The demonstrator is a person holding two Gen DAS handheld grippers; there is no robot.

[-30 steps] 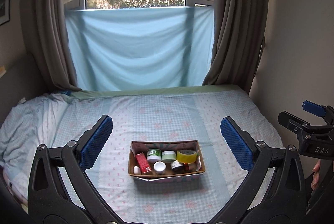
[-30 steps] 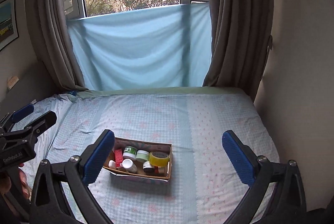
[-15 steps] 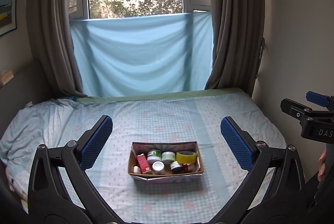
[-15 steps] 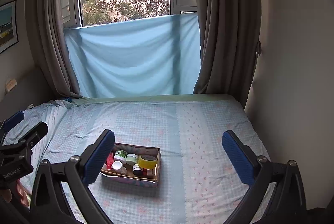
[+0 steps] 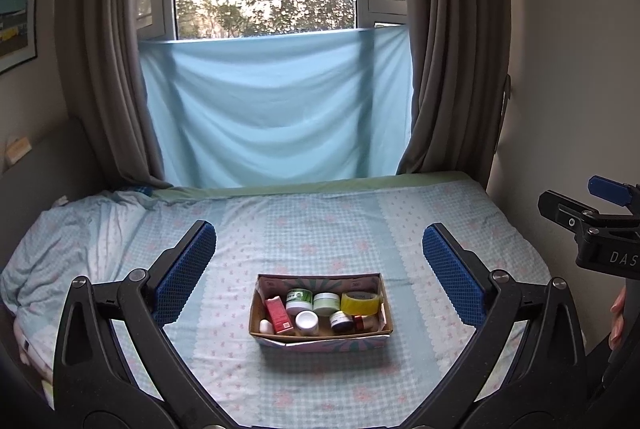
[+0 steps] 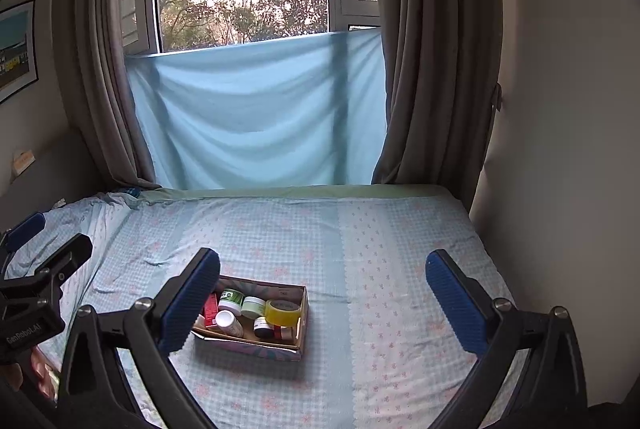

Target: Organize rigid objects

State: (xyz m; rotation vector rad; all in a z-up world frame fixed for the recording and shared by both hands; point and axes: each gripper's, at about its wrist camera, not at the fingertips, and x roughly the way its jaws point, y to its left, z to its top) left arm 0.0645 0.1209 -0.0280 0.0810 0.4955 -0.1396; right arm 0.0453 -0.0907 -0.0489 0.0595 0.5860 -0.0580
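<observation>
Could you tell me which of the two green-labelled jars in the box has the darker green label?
The left jar, beside the red carton: its label is dark green, while the right jar, next to the yellow tape roll, is pale green.

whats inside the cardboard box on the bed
In the box: a red carton, two green-lidded jars, yellow tape, a white bottle, and a dark jar. Anything beneath them is hidden.

Open cardboard box (image 5: 320, 337) on bed holds jars, yellow tape (image 5: 359, 302).
</observation>
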